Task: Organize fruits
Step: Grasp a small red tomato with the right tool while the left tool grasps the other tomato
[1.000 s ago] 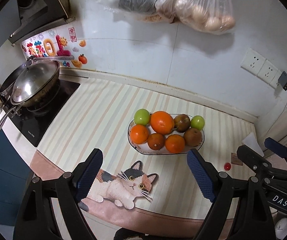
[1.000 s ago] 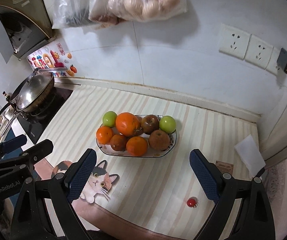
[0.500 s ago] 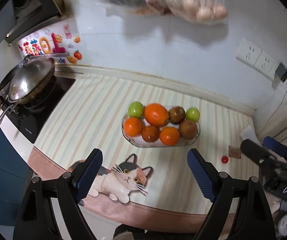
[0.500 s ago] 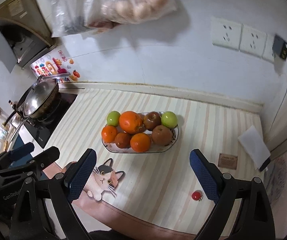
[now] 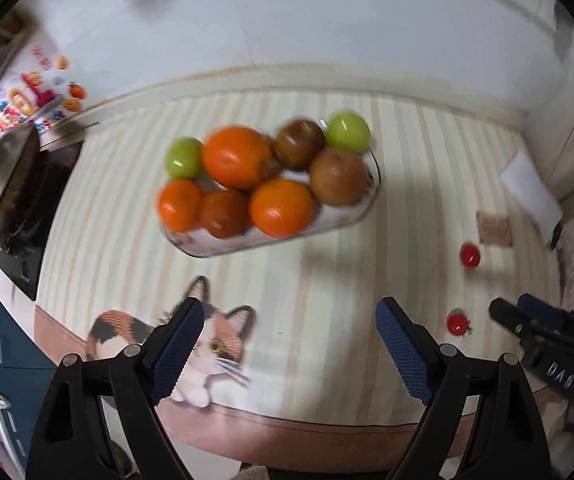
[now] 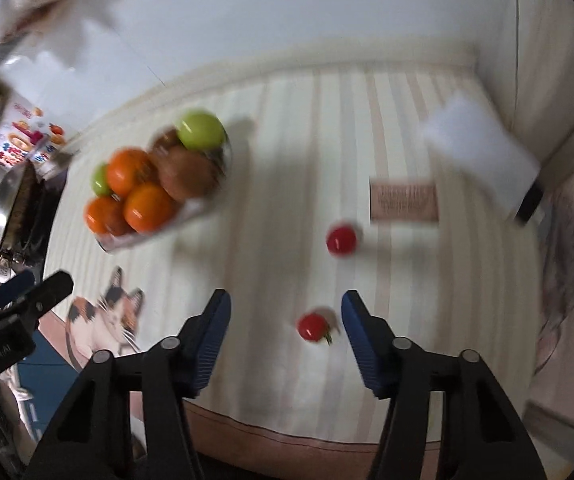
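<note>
my right gripper (image 6: pixel 285 334) points down at the striped worktop (image 6: pixel 271 160), its jaws closing with a small red cherry tomato (image 6: pixel 313 327) between them, pads not yet touching it. a second red tomato (image 6: pixel 341 240) lies farther out, near a brown card (image 6: pixel 403 199). my left gripper (image 5: pixel 287 350) has jaws wide apart, nothing between them. the glass fruit bowl (image 5: pixel 343 222) holds oranges and green and brown fruit.

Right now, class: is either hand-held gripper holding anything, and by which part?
Nothing is held. The left hand-held gripper is open and empty; the right hand-held gripper's jaws are closing around a small red tomato, not yet touching.
</note>
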A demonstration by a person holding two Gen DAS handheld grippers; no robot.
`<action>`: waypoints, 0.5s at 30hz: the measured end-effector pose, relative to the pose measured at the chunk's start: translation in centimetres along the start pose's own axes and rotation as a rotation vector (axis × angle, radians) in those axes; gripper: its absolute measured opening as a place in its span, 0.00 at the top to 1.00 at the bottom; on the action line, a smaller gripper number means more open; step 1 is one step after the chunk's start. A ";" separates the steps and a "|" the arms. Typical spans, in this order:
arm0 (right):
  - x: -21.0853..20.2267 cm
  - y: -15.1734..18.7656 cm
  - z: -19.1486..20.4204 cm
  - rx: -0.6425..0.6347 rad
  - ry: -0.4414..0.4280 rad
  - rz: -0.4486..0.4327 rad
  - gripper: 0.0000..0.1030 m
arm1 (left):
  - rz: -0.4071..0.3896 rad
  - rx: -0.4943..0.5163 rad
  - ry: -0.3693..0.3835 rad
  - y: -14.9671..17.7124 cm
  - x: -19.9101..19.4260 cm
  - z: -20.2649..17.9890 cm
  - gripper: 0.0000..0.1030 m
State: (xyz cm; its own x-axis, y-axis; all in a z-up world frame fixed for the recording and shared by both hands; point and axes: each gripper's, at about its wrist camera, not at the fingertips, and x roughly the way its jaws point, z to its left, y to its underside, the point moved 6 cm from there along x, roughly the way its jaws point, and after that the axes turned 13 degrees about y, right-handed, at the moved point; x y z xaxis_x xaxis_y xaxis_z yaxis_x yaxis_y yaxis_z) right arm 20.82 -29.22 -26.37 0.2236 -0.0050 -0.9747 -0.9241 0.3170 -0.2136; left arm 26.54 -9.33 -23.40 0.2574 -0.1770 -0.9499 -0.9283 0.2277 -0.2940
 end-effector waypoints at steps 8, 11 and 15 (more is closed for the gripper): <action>7.0 1.8 0.2 0.001 -0.011 0.105 0.49 | 0.144 0.071 -0.036 0.8 6.6 -2.7 0.15; 8.2 2.0 0.8 -0.028 0.010 0.105 0.63 | 0.182 0.065 -0.036 1.1 7.8 -3.0 0.15; 8.2 2.0 1.2 -0.074 0.031 0.076 0.72 | 0.198 0.044 -0.011 0.8 8.5 -3.5 0.15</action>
State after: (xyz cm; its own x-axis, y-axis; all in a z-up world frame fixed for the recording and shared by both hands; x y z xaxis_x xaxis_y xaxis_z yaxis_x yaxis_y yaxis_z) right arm 21.22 -27.47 -34.65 0.1436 -0.0138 -0.9895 -0.9586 0.2465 -0.1426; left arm 27.02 -14.04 -31.33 0.0738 -0.1141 -0.9907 -0.9484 0.2992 -0.1051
